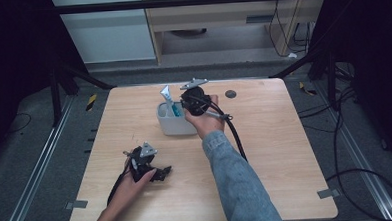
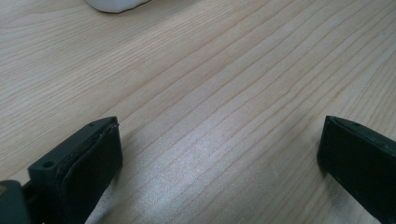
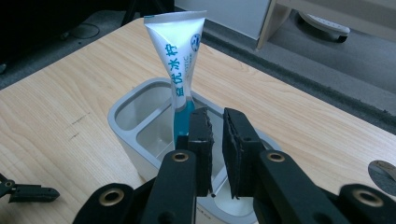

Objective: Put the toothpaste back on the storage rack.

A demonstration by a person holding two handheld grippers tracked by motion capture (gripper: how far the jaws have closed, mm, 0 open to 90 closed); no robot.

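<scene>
A white and blue toothpaste tube [image 1: 166,94] [image 3: 180,60] stands upright, cap down, in a pale grey two-compartment holder [image 1: 172,125] [image 3: 125,128] at the table's far middle. My right gripper [image 1: 183,106] [image 3: 217,116] hangs just over the holder's near rim, right beside the tube's lower end. Its jaws stand almost together with a thin empty slit between them, apart from the tube. My left gripper [image 1: 165,172] [image 2: 219,135] lies on the bare wood at the front left, jaws wide apart with nothing between them.
A small dark round disc [image 1: 230,94] [image 3: 385,170] sits in the tabletop to the right of the holder. The right gripper's cable [image 1: 238,138] trails back across the wooden table [image 1: 276,152]. A dark floor and metal frame rails surround the table.
</scene>
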